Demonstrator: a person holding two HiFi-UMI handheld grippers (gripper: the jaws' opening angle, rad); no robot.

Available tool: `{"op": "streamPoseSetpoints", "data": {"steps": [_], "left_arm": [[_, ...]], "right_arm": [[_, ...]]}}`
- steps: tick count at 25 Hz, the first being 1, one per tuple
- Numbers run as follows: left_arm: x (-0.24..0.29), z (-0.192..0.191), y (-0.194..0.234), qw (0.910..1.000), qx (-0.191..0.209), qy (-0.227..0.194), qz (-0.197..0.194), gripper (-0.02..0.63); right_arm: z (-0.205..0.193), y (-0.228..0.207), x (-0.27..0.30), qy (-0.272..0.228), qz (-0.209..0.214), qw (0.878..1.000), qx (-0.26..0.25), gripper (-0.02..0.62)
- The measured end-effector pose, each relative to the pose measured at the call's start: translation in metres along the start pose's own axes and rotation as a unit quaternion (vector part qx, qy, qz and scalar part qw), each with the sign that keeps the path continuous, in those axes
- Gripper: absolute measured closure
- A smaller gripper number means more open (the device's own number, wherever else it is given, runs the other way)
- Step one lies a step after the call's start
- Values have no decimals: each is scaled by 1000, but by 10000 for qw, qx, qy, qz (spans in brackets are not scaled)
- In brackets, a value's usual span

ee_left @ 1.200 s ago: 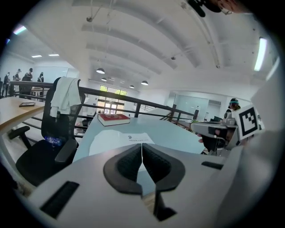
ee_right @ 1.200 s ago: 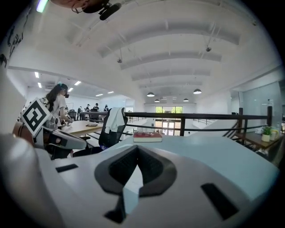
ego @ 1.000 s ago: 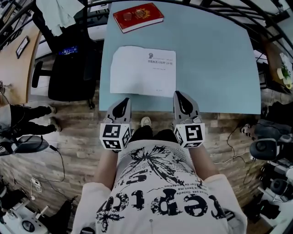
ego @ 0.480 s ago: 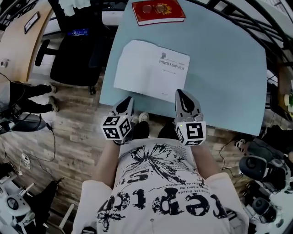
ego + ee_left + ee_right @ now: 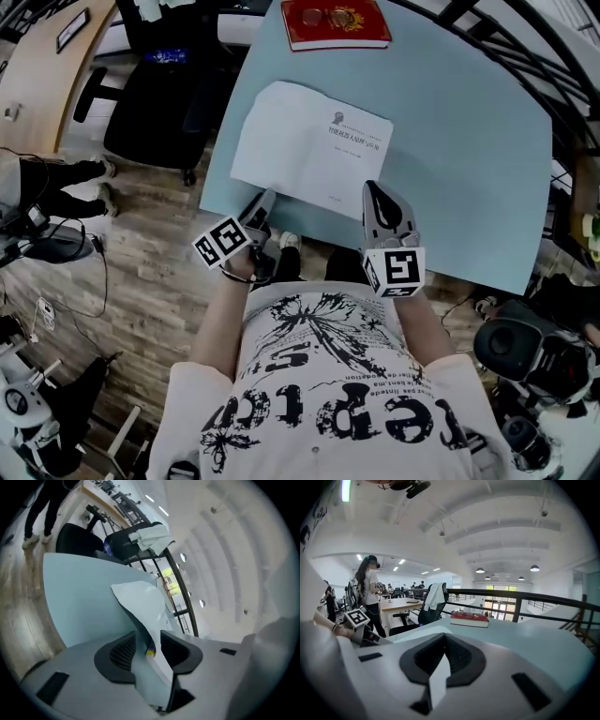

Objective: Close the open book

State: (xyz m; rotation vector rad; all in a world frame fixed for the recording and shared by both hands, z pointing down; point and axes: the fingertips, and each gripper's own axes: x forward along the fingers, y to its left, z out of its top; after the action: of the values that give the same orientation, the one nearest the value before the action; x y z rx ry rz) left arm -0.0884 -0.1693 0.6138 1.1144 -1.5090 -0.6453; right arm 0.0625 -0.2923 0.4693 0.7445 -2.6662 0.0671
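White open paperback book lies on the pale blue counter, near edge toward me. My left claw, tilted sideways, is opening around a curled corner leaf, I'd guess to regrip. My right claw pinches the near-right page edge, steadying it. A red hardcover book lies far back.

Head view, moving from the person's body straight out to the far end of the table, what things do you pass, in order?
printed shirt → right gripper → open book → red book
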Motion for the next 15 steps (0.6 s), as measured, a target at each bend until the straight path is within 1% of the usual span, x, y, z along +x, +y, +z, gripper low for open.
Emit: {"op": "streamPoseSetpoints", "data": {"steps": [1,2,6,9,11,13,15], "left_arm": [[1,4,3,9999,-160,-54,-18,443],[2,7,5,9997,-236,-93,-24,443],[8,20,6,9995,-263,-155,-46,443],[12,28,8,9986,-472,-224,-24,455],[12,31,11,9975,-656,-260,-16,492],[11,32,11,9968,-753,-273,-44,538],[8,32,9,9968,-744,-274,-122,550]], "right_arm": [[1,-1,0,-7,-18,10000,-5,584],[1,-2,-1,-11,-40,10000,-12,584],[2,-9,-4,-6,-150,9999,-41,584],[1,-13,-5,5,-263,9996,-34,584],[0,-14,-7,2,-332,9994,-27,584],[1,-14,-9,-2,-392,9992,-31,584],[0,-15,-11,-3,-458,9989,-17,584]]}}
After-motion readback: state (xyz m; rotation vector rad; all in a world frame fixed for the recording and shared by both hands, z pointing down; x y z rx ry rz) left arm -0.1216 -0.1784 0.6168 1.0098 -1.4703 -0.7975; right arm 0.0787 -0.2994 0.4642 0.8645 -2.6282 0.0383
